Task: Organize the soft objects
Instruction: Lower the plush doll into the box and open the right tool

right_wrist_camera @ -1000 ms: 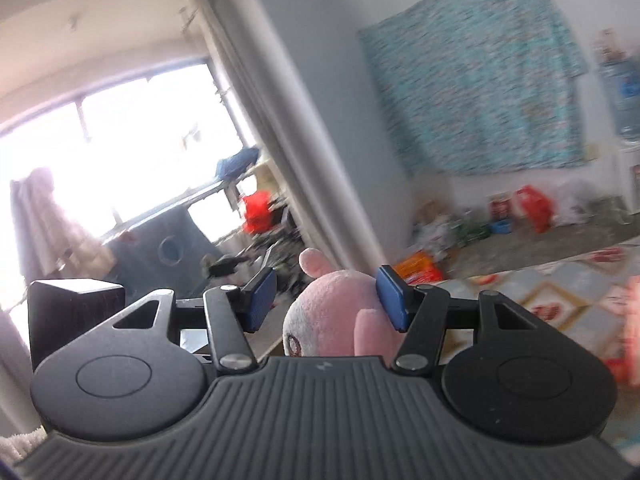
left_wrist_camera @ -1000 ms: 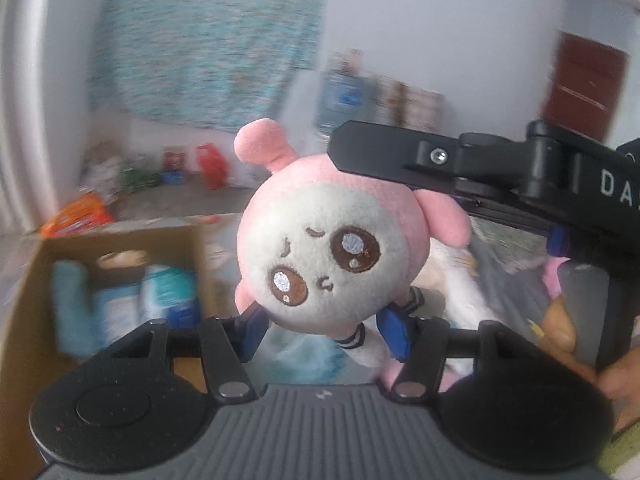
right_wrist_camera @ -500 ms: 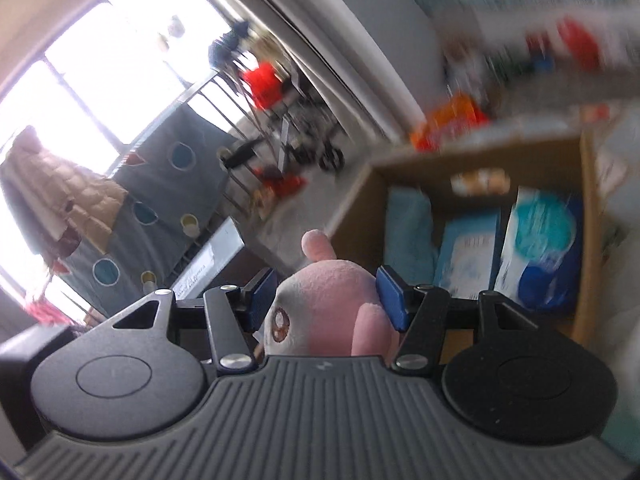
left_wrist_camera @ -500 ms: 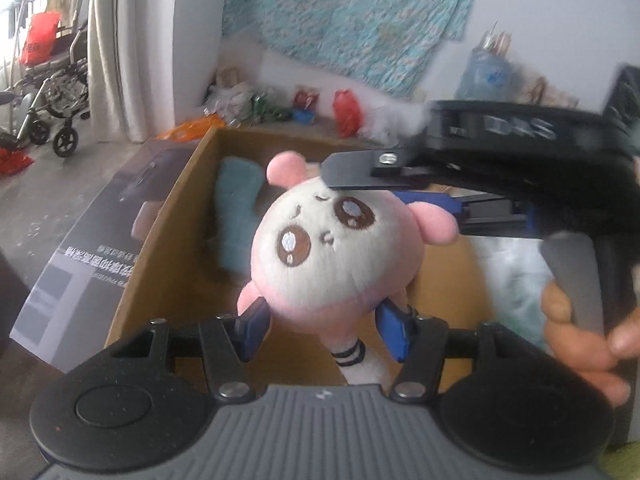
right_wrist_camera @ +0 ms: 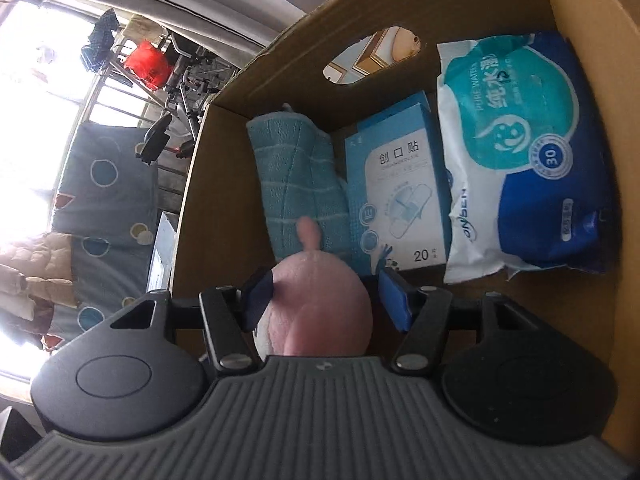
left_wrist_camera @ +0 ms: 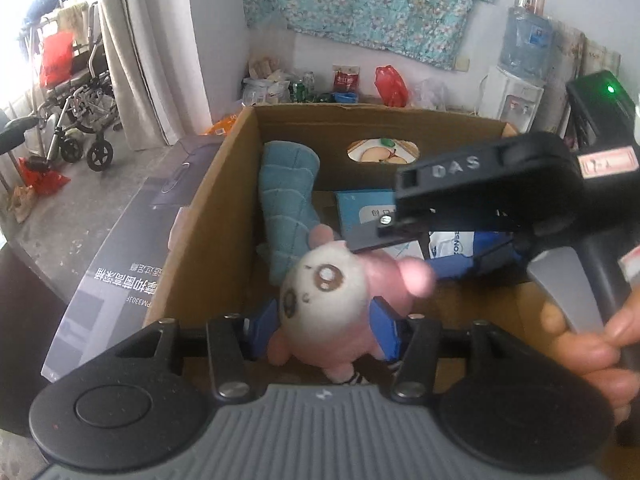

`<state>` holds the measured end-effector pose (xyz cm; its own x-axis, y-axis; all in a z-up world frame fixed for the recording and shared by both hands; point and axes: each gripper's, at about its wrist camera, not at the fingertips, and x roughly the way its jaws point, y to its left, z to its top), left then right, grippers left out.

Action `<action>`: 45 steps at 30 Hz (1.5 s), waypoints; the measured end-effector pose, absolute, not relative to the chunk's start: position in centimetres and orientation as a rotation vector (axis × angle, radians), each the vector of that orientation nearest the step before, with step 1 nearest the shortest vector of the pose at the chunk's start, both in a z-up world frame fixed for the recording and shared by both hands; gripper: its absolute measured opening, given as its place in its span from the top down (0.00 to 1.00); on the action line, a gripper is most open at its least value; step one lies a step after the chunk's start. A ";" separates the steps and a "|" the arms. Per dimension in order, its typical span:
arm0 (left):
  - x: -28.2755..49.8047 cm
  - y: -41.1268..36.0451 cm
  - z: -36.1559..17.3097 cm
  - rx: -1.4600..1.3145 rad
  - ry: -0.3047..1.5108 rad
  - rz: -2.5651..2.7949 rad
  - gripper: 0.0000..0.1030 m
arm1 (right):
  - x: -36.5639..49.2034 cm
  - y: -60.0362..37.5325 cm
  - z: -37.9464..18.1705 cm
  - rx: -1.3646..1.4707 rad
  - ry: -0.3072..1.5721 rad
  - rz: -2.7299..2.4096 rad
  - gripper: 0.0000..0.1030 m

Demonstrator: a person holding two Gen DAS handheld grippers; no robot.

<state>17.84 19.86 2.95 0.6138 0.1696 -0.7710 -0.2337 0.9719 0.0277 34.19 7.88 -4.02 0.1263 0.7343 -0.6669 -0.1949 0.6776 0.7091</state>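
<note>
Pink plush doll (left_wrist_camera: 336,312) now hangs inside the mouth of the cardboard box (left_wrist_camera: 224,200), low over its near end, where a second ago you had it up in the room air. Your left gripper (left_wrist_camera: 324,328) clamps the doll low on both sides of its body, and its jaws have just been closing in on it. Your right gripper (right_wrist_camera: 324,300) straddles the head: its left pad touches the plush, its right pad stands clear, its jaws have just been opening, so it reads as released. Beyond the doll the box holds a teal rolled towel (right_wrist_camera: 296,184), a blue bandage carton (right_wrist_camera: 396,196) and a wipes pack (right_wrist_camera: 520,152), side by side along the far wall. Free floor is under the doll, so you look ready for the drop; left gripper must let go next.
</note>
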 end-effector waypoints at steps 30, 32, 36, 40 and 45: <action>9.2 24.3 6.6 -0.243 0.704 0.192 0.38 | 34.6 11.0 -5.0 0.440 1.238 0.808 0.36; 9.2 24.3 6.5 -0.248 0.705 0.193 0.38 | 34.6 11.2 -5.7 0.448 1.228 0.799 0.35; 9.1 24.1 6.4 -0.251 0.712 0.193 0.38 | 35.2 11.4 -5.5 0.427 1.246 0.805 0.27; 8.7 23.5 7.0 -0.239 0.699 0.194 0.35 | 35.4 10.4 -5.2 0.469 1.268 0.782 0.22; 7.7 21.8 8.4 -0.206 0.640 0.189 0.30 | 34.7 7.3 -2.3 0.568 1.191 0.792 0.22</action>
<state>7.69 21.79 8.43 0.7863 0.1105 -0.6079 -0.2369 0.9626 -0.1316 34.66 7.34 -2.31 0.1636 0.7907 -0.5899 -0.2373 0.6119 0.7545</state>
